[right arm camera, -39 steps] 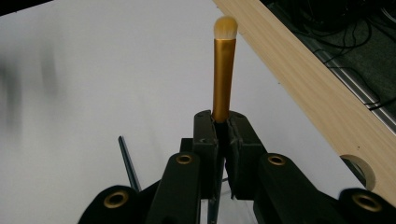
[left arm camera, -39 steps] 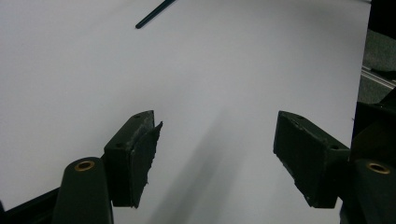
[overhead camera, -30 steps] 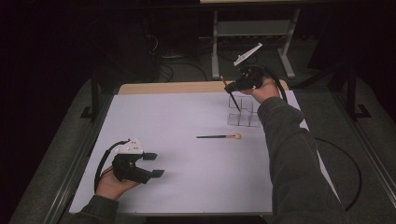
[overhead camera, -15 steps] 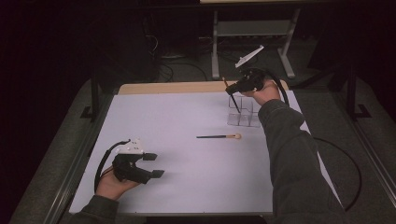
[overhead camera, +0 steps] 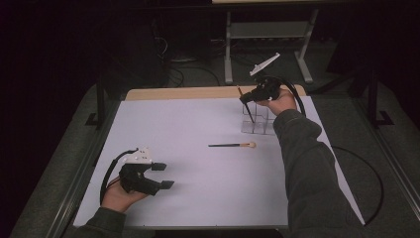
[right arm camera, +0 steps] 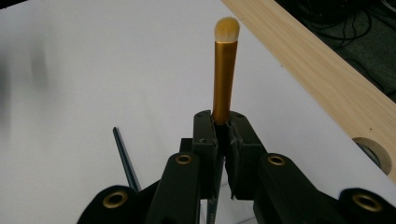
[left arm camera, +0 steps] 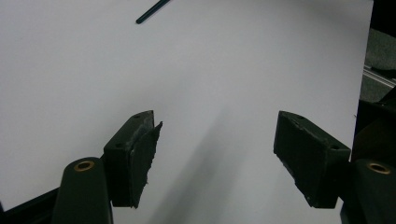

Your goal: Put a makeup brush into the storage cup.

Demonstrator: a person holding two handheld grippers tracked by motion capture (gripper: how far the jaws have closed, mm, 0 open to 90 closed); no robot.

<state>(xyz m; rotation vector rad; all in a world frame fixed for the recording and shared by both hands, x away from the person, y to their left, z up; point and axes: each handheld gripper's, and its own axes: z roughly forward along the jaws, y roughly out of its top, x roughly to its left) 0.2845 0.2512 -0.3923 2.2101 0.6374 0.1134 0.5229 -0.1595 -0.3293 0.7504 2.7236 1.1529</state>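
- Right gripper (right arm camera: 223,122) pinching a makeup brush (right arm camera: 225,70) by the gold ferrule, handle end dipping into the clear organizer (overhead camera: 256,120) at the table's far right.
- Step in hand, by judgement: standing the brush in a compartment.
- Next: lower, then release upright.
- Second brush (overhead camera: 232,145) lying flat mid-table, waiting.
- Left gripper (overhead camera: 163,176) spread, empty, resting near the front edge.
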